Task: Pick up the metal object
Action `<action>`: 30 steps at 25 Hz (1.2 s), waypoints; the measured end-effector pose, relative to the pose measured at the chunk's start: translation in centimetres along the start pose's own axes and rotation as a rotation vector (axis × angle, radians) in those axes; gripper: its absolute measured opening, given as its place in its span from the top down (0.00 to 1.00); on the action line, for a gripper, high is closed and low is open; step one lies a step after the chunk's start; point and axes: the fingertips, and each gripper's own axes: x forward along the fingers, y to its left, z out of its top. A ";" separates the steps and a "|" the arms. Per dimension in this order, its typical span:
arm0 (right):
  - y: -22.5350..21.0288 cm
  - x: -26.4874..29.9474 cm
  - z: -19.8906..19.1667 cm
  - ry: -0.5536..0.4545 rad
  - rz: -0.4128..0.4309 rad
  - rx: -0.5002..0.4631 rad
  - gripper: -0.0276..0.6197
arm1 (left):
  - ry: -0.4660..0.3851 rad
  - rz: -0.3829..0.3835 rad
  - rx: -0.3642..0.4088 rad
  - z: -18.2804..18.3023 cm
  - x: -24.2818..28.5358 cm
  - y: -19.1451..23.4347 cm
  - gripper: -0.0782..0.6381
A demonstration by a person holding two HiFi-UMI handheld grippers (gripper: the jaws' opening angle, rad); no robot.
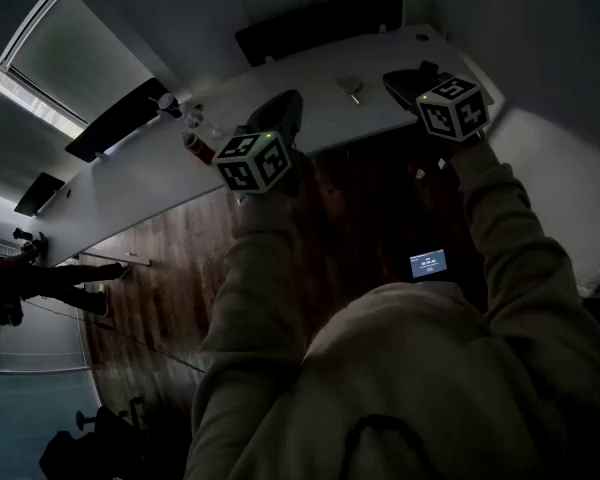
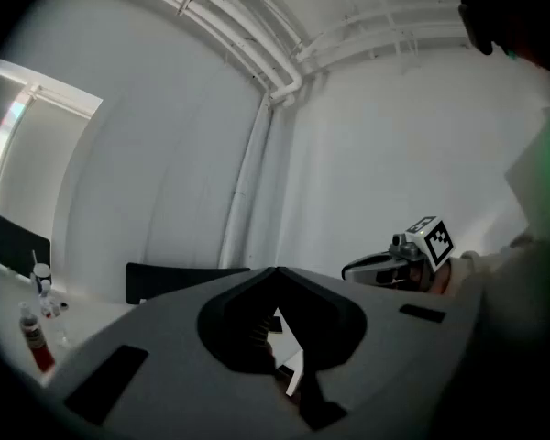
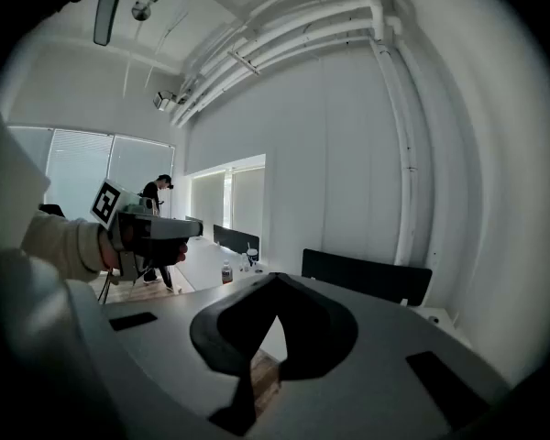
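A small flat metal object lies on the long white table, between my two grippers. My left gripper hovers over the table's near edge, left of the object, with its jaws shut and nothing in them. My right gripper hangs over the table to the object's right, also shut and empty. In the left gripper view the jaws meet at their tips, and the right gripper's marker cube shows beyond them. In the right gripper view the tips touch too. Neither gripper view shows the metal object clearly.
Small bottles, one of them red, stand on the table's left part. Black screens line the far edge by the wall. Dark wood floor lies below. A person stands far off.
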 end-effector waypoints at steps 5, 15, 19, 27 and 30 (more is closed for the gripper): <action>0.3 0.7 -0.2 -0.008 0.012 -0.008 0.93 | 0.009 0.003 0.001 -0.9 0.0 0.3 0.88; 0.8 -0.6 -0.1 -0.008 0.027 0.003 0.93 | 0.012 -0.010 0.021 -0.3 -1.0 -1.0 0.88; 0.2 -1.2 -0.9 -0.016 0.032 0.063 0.93 | 0.059 -0.005 0.070 -1.5 -0.8 -1.4 0.88; -0.9 -1.5 -1.7 -0.016 0.020 0.085 0.93 | 0.061 0.012 0.034 -2.1 0.2 -1.5 0.88; -1.6 -2.0 -1.8 -0.039 0.051 0.159 0.93 | 0.051 0.015 0.029 -1.9 1.1 -2.0 0.88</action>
